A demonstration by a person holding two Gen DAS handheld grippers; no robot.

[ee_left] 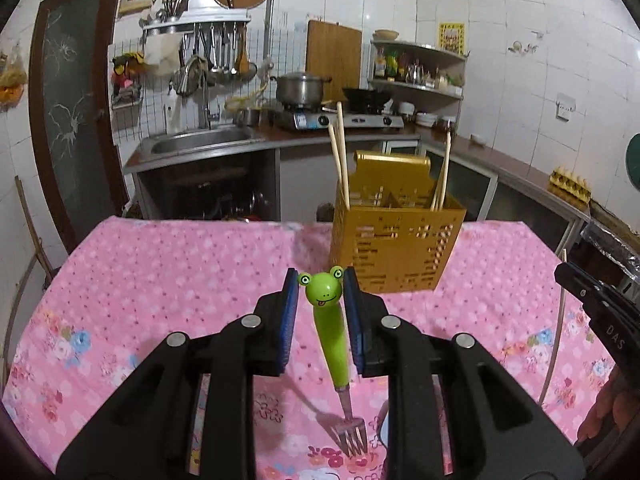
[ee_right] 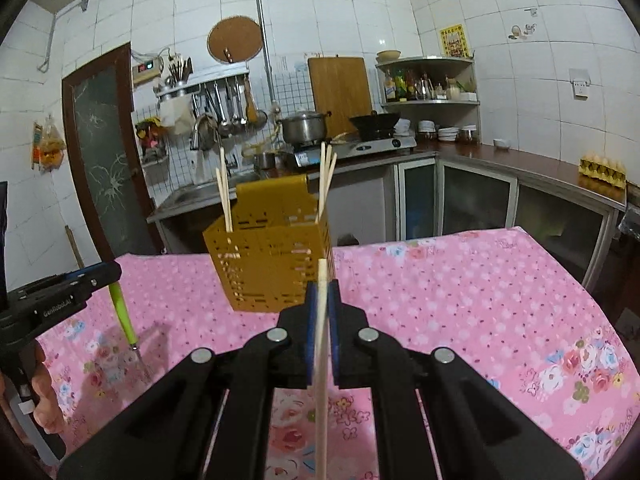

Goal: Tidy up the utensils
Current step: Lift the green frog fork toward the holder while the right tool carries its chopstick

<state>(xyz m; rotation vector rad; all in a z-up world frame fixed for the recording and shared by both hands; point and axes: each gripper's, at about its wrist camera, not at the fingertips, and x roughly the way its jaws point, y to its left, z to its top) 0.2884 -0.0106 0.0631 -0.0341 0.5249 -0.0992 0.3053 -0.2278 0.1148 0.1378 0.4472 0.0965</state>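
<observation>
"GenRoboAI" on left tongs.

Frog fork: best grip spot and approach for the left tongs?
Grip the frog fork on the straight green handle just below the frog head, pads closing from both sides. It hangs tines-down; the head bulges above, so it can't slip through the left tongs.

Both wrist views look forward along their own tools, low over the pink-clothed surface, toward the kitchen wall. Each sits close behind the gold utensil holder, which both share, apparently from slightly left and right of it.
</observation>
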